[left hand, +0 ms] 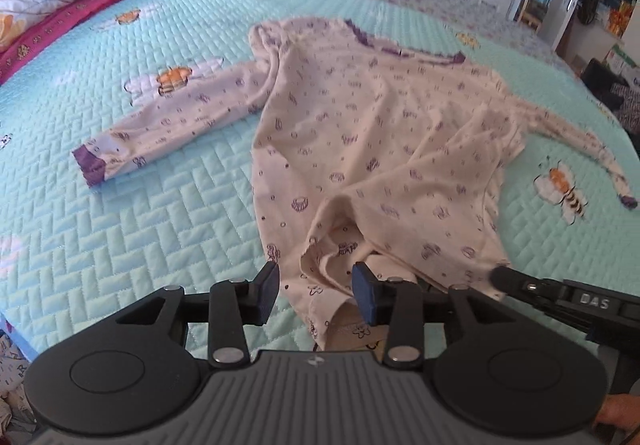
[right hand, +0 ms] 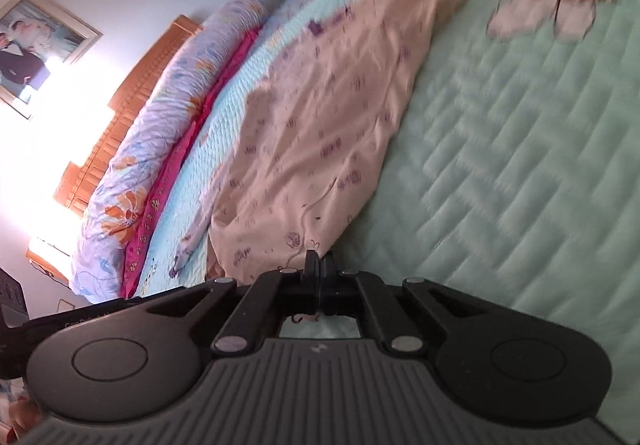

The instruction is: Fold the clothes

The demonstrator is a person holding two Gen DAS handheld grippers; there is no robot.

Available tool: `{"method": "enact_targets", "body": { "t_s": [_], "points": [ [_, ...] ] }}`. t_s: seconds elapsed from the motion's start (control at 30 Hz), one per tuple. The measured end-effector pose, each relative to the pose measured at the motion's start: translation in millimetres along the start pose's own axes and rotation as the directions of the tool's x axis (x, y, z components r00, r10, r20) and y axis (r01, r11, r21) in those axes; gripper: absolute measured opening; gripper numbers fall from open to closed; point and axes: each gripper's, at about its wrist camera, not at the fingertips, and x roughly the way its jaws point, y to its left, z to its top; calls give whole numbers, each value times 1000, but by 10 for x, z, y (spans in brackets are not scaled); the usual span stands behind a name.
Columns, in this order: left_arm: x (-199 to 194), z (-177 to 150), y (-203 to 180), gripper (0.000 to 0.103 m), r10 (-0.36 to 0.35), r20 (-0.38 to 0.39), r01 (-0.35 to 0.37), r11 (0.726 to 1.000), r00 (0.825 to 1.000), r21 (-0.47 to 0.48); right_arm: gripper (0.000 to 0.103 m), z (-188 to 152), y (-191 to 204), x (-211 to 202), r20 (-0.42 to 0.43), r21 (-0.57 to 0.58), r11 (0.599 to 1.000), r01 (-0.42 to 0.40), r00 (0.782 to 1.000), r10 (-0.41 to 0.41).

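Nearest of all, the left gripper (left hand: 315, 295) sits with its blue pads spread wide, the rumpled hem of the long-sleeved top (left hand: 360, 133) lying loosely between them but not pinched. Over at about three o'clock from it, the right gripper (right hand: 319, 265) has its fingers pressed together on the hem's other corner — a thin edge of the printed cloth is caught in them, and a little of it shows behind the fingers.

That top lies spread on the quilted bedspread (left hand: 140, 213), collar toward twelve o'clock, one sleeve (left hand: 168, 125) stretched out to nine o'clock and the other trailing off toward three.

My worry is the lopsided hold. If the right side lifts while the left is unclamped, the fabric would likely drag and twist, bunching the body further. The pinch looks shallow too — a tug could slip the cloth free. And the hem between the left pads is doubled over, so closing there might seize two layers and bake in a crooked fold.
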Motion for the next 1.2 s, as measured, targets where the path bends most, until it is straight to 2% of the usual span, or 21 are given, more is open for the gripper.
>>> {"method": "enact_targets", "body": {
  "t_s": [0.17, 0.27, 0.43, 0.6, 0.7, 0.8, 0.83, 0.87, 0.9, 0.93, 0.97, 1.0, 1.03, 1.2],
  "points": [
    [-18, 15, -62, 44, -10, -10, 10, 1000, 1000, 8, 0, 82, -70, -366, 38, -18, 1000, 22, 999, -21],
    [7, -17, -124, 44, -18, -26, 18, 999, 999, 28, 0, 74, -149, -593, 55, -38, 996, 82, 995, -79],
    [48, -65, -232, 44, -35, -50, 38, 998, 998, 59, 0, 29, -471, -971, 80, 4, 984, 176, 981, -176],
    [88, -98, -323, 44, -42, -69, 48, 995, 997, 86, 0, -33, -710, -1147, 88, 39, 972, 232, 968, -234],
    [113, -109, -331, 47, -37, -75, 44, 995, 996, 89, 0, -34, -695, -1215, 91, 29, 971, 236, 967, -237],
    [139, -100, -298, 47, -27, -76, 33, 997, 997, 76, 2, 5, -675, -1259, 133, 35, 962, 270, 953, -272],
    [138, -94, -276, 47, -26, -75, 31, 997, 997, 69, 8, 24, -669, -1285, 154, 42, 961, 274, 948, -278],
    [137, -88, -250, 47, -24, -73, 28, 998, 997, 60, 10, 43, -662, -1298, 172, 48, 960, 277, 944, -281],
    [134, -81, -221, 47, -23, -72, 27, 998, 997, 51, 18, 62, -653, -1238, 164, 44, 962, 270, 948, -273],
    [130, -72, -185, 47, -22, -70, 25, 999, 997, 38, 35, 81, -643, -1178, 157, 40, 964, 262, 951, -265],
    [121, -62, -135, 47, -21, -64, 22, 1000, 998, 18, 46, 100, -633, -1117, 150, 36, 966, 254, 955, -257],
    [106, -52, -75, 47, -16, -55, 15, 1000, 998, -8, 67, 119, -623, -1057, 142, 32, 969, 247, 958, -249],
    [91, -41, -5, 48, -8, -48, 6, 999, 999, -37, 76, 138, -613, -997, 135, 29, 971, 239, 961, -240],
    [65, -12, 313, 51, 28, -47, -35, 989, 998, -145, 78, 209, -570, -718, 95, 12, 982, 190, 977, -190]
  ]
}}
